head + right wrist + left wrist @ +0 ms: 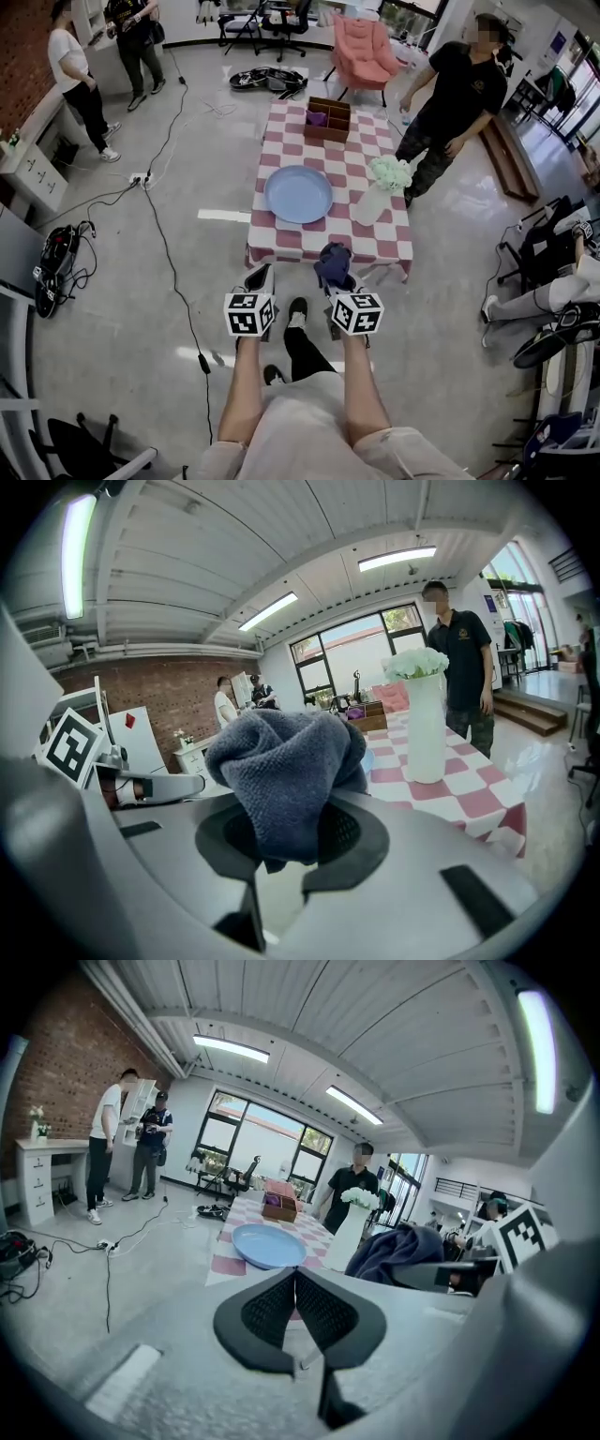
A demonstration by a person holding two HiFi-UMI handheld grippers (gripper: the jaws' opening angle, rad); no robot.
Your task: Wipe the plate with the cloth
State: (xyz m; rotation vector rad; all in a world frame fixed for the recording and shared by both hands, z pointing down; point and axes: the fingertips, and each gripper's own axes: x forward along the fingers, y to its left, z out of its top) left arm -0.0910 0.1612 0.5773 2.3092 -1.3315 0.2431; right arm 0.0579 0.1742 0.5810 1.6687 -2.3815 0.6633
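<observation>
Right gripper fingers clamp cloth; left gripper fingers closed; plate near table edge.

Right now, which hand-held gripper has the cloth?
The right hand-held gripper, shut on the dark blue cloth; the left hand-held gripper is shut empty.

An open lab or studio workspace: cables and a power strip trail over a polished floor, with office chairs, a brick wall, ceiling strip lights and standing onlookers.
</observation>
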